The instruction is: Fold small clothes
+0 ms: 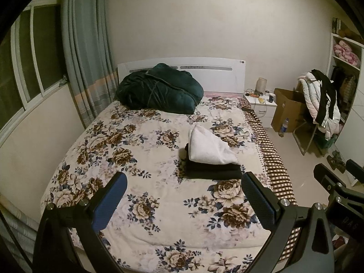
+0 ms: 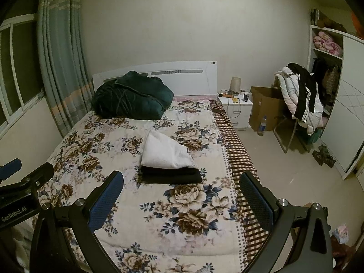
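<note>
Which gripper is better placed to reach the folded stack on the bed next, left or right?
Probably the right gripper: the white garment on the black one sits centred between its open fingers. From the left gripper, also open, the stack lies off toward its right finger.

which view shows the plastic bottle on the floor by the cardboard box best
The right wrist view: the plastic bottle stands further from the frame's edge, clear against the cardboard box. The left wrist view shows the same bottle too, upright beside the box, but nearer the distorted right edge.
</note>
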Demonstrator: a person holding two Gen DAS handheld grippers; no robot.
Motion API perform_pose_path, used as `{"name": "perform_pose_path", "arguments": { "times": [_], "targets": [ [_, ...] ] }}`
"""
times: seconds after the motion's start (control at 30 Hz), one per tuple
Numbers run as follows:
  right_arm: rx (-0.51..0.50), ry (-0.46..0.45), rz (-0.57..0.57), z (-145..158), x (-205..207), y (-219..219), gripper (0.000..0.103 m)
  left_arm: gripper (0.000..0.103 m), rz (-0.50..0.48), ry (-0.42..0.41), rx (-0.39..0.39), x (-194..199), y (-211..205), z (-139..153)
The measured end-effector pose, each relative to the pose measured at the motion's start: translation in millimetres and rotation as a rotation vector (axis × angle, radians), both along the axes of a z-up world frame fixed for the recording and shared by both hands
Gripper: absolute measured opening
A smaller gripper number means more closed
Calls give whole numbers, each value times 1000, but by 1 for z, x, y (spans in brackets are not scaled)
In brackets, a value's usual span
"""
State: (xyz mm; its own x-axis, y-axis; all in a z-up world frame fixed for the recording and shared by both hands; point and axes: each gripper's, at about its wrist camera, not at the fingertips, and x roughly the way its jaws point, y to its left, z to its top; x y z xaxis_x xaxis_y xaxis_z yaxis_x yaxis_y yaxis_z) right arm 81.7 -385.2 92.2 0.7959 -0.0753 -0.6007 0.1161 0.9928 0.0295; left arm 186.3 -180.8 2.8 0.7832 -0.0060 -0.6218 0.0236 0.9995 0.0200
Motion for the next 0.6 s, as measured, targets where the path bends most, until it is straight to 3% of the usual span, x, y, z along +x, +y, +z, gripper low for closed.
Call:
{"name": "perform_pose_path", "arguments": {
  "times": [0.6],
  "targets": [
    [1, 5, 4, -4, 2, 8, 103, 103, -2, -1, 2, -2, 4, 0]
  ]
}}
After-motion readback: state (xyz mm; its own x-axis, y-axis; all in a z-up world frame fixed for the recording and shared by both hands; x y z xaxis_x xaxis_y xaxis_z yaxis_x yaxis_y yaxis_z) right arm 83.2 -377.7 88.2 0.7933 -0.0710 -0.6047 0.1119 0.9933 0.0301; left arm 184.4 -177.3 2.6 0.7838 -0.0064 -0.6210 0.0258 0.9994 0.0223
